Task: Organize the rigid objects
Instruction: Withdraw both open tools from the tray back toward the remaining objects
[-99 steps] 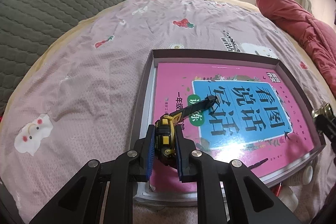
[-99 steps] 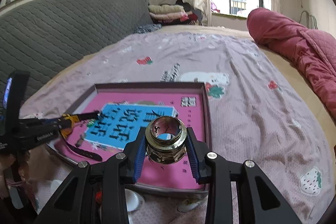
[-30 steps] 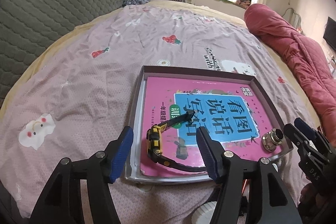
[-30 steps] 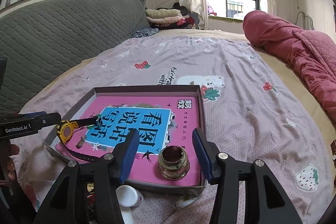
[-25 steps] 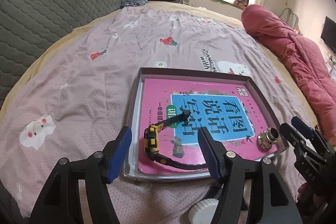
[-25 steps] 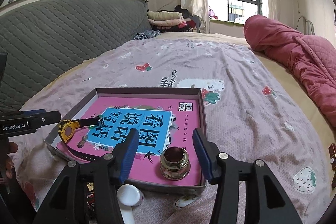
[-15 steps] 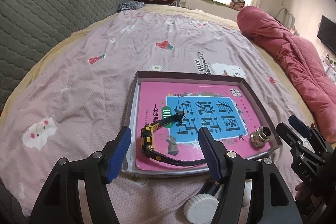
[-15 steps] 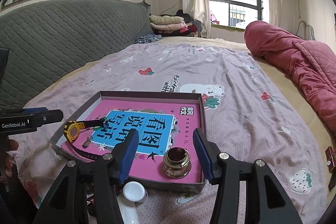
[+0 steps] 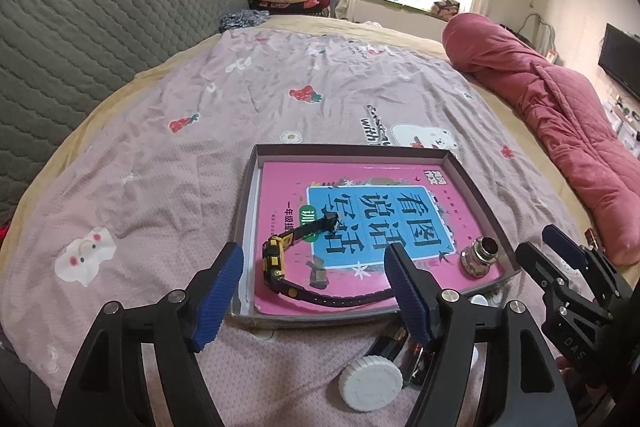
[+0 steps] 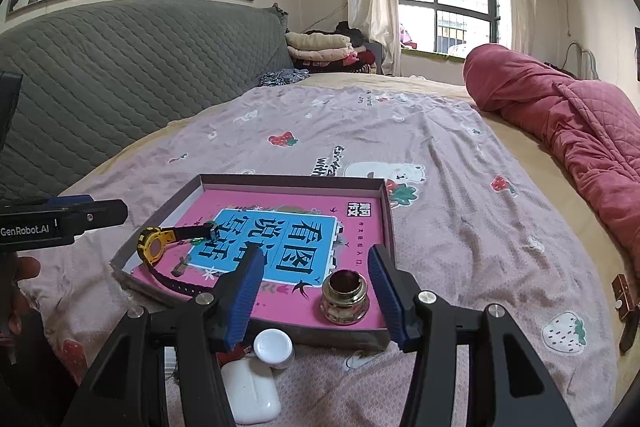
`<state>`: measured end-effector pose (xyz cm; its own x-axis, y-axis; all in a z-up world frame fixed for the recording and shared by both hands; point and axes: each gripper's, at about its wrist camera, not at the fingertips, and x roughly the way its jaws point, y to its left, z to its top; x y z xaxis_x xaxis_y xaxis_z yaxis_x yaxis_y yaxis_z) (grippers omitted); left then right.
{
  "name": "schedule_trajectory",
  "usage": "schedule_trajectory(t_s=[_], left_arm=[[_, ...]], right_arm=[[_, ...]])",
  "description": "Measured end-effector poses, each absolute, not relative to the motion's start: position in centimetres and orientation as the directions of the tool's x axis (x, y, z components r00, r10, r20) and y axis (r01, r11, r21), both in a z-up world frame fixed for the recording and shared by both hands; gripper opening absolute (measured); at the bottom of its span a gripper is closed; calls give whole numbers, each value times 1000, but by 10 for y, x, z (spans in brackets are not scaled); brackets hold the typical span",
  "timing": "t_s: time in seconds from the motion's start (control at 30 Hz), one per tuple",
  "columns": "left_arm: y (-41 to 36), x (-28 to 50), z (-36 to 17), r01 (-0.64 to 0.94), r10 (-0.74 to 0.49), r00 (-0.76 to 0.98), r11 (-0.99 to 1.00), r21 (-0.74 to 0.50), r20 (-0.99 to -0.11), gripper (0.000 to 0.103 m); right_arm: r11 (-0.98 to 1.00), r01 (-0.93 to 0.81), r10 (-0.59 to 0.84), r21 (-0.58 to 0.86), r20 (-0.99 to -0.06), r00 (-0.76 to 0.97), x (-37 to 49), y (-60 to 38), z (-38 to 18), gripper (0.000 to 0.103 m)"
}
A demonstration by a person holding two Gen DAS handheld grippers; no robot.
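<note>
A shallow grey box (image 9: 250, 201) (image 10: 388, 223) on the bed holds a pink book (image 9: 360, 187) (image 10: 280, 207). A yellow-and-black watch (image 9: 274, 263) (image 10: 152, 247) lies on the book's near left. A brass fitting (image 9: 480, 255) (image 10: 344, 297) stands at its near right corner. My left gripper (image 9: 314, 295) is open and empty, just in front of the watch. My right gripper (image 10: 320, 295) is open and empty, just in front of the fitting. It also shows in the left wrist view (image 9: 560, 267).
A white bottle cap (image 9: 370, 381) (image 10: 274, 345), a white earbud case (image 10: 250, 395) and dark small items (image 9: 394, 343) lie in front of the box. A red quilt (image 9: 540, 99) (image 10: 560, 115) lies on the right. A grey headboard (image 9: 100, 15) stands on the left.
Both grippers have let go: the watch and the brass fitting now rest on the book. Both grippers have opened and pulled back and up from the box.
</note>
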<state>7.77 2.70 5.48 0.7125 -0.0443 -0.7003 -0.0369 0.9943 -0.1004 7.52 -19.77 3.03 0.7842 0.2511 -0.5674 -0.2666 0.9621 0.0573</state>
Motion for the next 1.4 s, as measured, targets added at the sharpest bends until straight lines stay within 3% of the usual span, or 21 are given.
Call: schedule_trajectory(t_s=[1.4], left_arm=[[16, 48, 47, 28, -85, 648, 996, -88, -757, 75]], right_arm=[[954, -293, 267, 62, -618, 740, 32, -193, 34, 54]])
